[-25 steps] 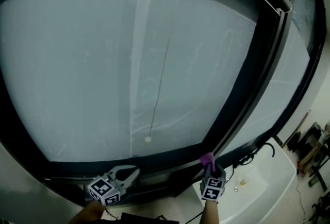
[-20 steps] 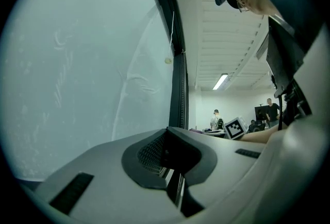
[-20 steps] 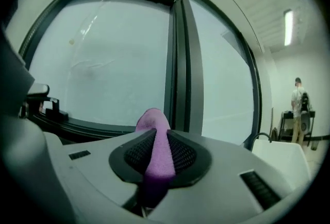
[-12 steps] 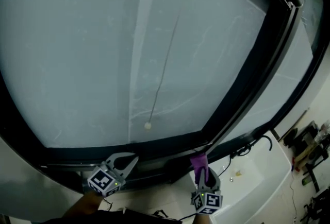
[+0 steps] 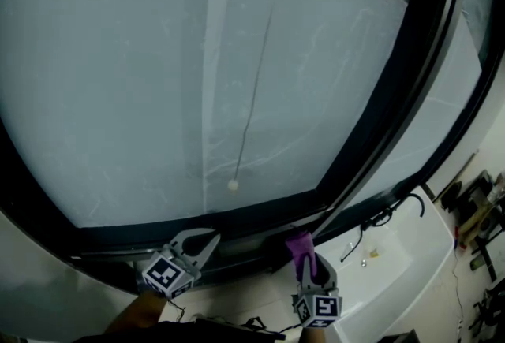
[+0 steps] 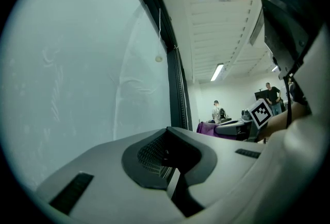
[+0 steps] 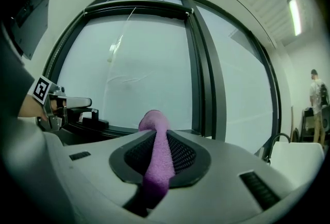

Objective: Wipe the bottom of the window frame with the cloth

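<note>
The right claw (image 7: 161, 160) is pinching a purple fleecy cloth (image 7: 153, 124). The cloth is folded into a narrow strip that runs up between the dark ribbed pads and pokes past their tips as a rounded end. In the head view this claw sits low and right of centre. There the cloth points at the bottom rail (image 5: 237, 225) of the dark window frame (image 5: 379, 121), close to where the slanting upright meets the rail. Whether the cloth touches the rail cannot be told.

The left claw (image 6: 167, 155) is pressed together, with nothing between its pads. In the head view it lies to the left of the right claw, its tips at the same bottom rail, and its square-marker cube (image 5: 166, 277) is turned toward the camera. The two claws are apart, side by side along the rail.

Above them the pale grey frosted pane (image 5: 142, 81) fills most of the head view. A thin cord hangs down in front of it and ends in a small pale bead (image 5: 233, 185) a little above the rail.

To the right, past the upright, a white sill (image 5: 414, 266) carries a black cable (image 5: 371, 229).

In the left gripper view, a lit ceiling strip light (image 6: 217, 71) and two standing people (image 6: 216, 109) show far off in the room.
</note>
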Motion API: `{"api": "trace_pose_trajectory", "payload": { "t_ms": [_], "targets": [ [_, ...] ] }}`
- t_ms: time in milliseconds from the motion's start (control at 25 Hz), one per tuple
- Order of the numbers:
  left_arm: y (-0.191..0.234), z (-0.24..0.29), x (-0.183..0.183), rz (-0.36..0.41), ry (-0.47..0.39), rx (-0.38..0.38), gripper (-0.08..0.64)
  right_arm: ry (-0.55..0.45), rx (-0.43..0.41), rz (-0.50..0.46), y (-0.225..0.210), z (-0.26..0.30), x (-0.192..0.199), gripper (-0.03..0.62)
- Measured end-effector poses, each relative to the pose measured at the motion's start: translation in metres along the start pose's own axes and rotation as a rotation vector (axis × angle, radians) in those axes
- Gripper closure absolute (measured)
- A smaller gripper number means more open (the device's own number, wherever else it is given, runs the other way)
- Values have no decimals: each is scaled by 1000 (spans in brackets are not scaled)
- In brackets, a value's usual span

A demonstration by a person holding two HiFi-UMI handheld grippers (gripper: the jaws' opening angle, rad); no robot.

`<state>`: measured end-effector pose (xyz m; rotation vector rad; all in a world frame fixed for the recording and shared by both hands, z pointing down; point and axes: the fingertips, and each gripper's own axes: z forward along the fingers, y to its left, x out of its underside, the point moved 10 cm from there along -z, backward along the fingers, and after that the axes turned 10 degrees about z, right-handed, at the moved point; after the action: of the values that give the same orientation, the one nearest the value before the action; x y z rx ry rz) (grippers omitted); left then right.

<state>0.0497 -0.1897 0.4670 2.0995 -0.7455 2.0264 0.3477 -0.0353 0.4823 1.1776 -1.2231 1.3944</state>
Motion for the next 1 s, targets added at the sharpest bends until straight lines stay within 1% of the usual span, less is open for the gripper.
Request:
{"api": "trace_pose_trajectory", "payload": {
  "t_ms": [80,320,520,600,720,840,1000],
  "targets": [
    [0,0,1,-3,-4,-1,558,5,-7,-8,1,-1,1,529],
    [2,1,2,14,-4,-4,558,7,-23,18,-1,-2,9,529],
    [0,-1,2,7,-17,-17,558,25,-24,32,3,-8,7,529],
    [-1,-1,1,-12,-16,-23,558,22,-24,27,0,-9,10,529],
    [-3,-1,0,-63,-25,-21,558,31,-30,35,2,-10,10,529],
    [-2,-1,0,-56,-16,-18,558,28,-34,29,2,-11,10,529],
    [-2,0,1,-53,-20,-27,558,31,-21,67,3,-12,3,529]
  ]
}}
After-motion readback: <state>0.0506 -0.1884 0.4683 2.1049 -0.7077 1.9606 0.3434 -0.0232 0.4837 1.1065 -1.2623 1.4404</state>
